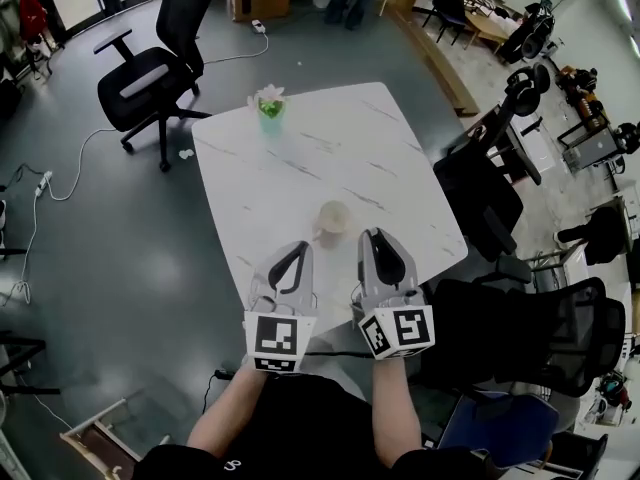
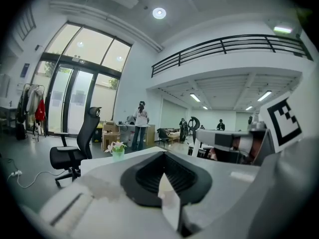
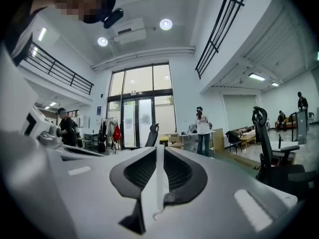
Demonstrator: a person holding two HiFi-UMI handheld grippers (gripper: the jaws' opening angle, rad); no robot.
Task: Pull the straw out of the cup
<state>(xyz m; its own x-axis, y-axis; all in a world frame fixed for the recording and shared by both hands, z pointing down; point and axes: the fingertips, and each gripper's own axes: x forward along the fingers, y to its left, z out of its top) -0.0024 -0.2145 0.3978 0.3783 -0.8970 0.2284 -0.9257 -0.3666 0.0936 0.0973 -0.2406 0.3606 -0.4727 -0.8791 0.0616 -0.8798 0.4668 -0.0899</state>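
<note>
One white straw (image 3: 158,178) stands upright, pinched between the right gripper's (image 1: 372,236) jaws, clear of the one cup (image 1: 333,216) on the marble-patterned table (image 1: 300,158). The cup sits just beyond the two grippers. The left gripper (image 1: 300,248) has its jaws pressed together. Both forearms reach forward side by side, with the grippers roughly level.

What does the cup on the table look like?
The cup is small, round and pale cream, and it might be paper. Seen from above in the head view, it stands upright with its top open. It sits on the white, marble-looking table, near the edge closest to the person. Only the table seems to touch it. It is too small in the picture to tell what is inside.
</note>
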